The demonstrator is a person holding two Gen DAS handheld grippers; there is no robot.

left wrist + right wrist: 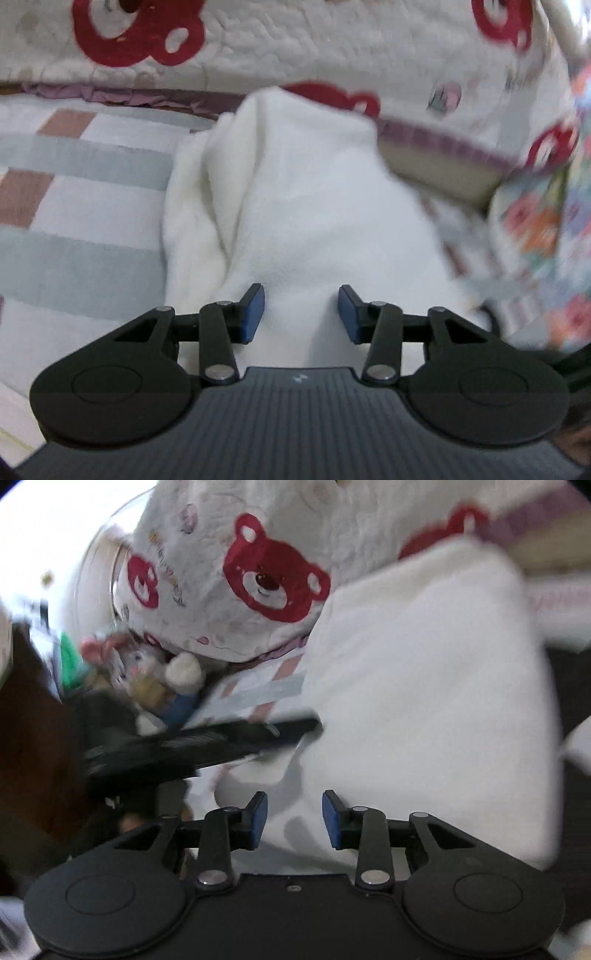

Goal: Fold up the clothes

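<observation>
Left tongs [301,314]: part-spread, white garment [295,206] bunched between the pads; contact unclear. Right tongs [294,819]: part-spread above that garment [424,686], gripping nothing. Garment lies on the bed [74,206]. Only the right view shows stuffed toys [155,672] beyond; bear-print quilt [266,572] farthest.

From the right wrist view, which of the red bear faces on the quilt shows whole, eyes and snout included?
The big middle bear face on the quilt. The small one at left is squeezed by the fold, and the one at upper right is half hidden behind the white garment.

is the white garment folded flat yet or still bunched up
Still bunched: the white garment rises in a creased heap on the striped sheet, not lying flat.
</observation>
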